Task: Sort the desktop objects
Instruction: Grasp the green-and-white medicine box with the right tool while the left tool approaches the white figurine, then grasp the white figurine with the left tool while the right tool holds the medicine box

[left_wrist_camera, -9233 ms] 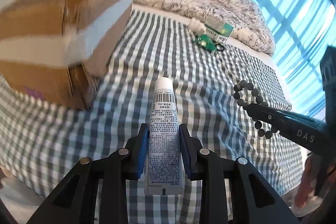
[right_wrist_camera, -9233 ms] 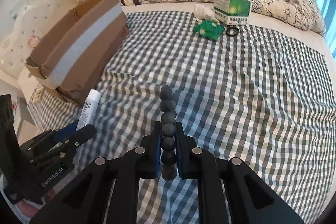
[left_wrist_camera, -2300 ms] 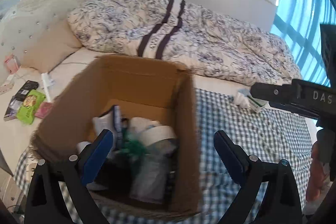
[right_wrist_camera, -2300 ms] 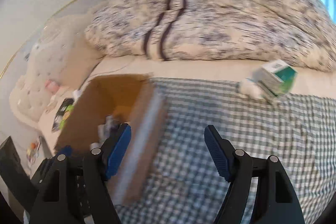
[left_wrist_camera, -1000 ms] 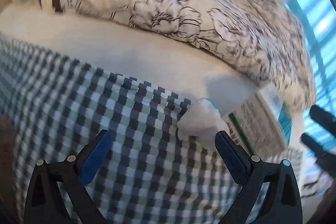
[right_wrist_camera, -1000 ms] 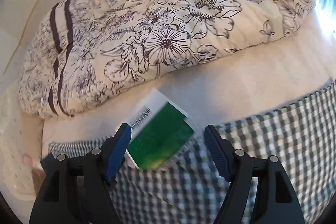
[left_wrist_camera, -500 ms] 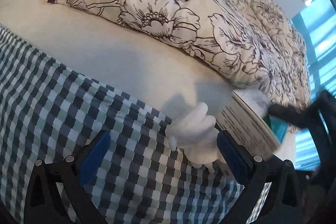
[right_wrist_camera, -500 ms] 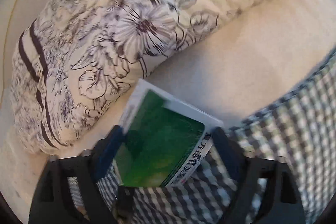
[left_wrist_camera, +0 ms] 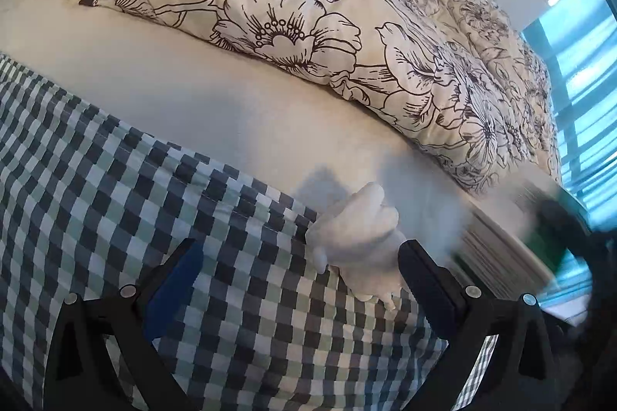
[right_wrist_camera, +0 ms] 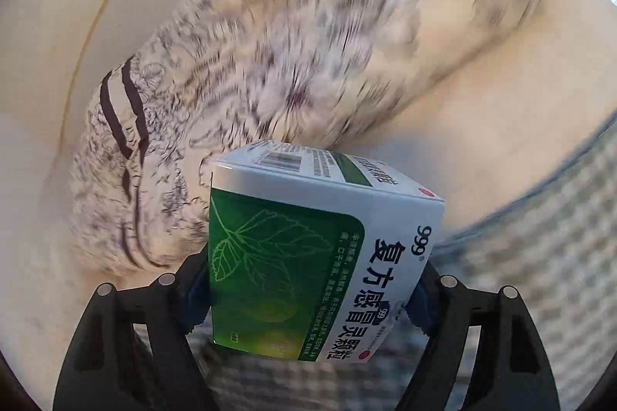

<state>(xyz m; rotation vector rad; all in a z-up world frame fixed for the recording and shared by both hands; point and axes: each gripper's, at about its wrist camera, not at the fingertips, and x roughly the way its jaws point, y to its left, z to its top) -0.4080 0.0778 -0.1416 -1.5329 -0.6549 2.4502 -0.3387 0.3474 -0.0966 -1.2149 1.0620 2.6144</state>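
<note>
Two grippers are at work over a bed covered by a checked cloth (left_wrist_camera: 162,218). At 6 o'clock in the right wrist view, the right gripper (right_wrist_camera: 308,287) is clamped on a green-and-white medicine box (right_wrist_camera: 308,256), one blue-padded finger pressed to each side of it; the box is tilted, its barcode face turned up toward 12 o'clock, and the bedding behind it is smeared by motion blur. In the left wrist view the left gripper (left_wrist_camera: 297,264) has its jaws spread wide apart, holding nothing, with a small white lumpy object (left_wrist_camera: 358,241) on the cloth between them, closer to the finger at 4 o'clock and seemingly just touching it. What that white object is cannot be told. The same medicine box shows as a blurred shape at 3 o'clock (left_wrist_camera: 501,249), just beside the white object. A floral quilt (left_wrist_camera: 327,25) fills the area from 10 to 2 o'clock, beyond a bare strip of cream sheet (left_wrist_camera: 173,95).
</note>
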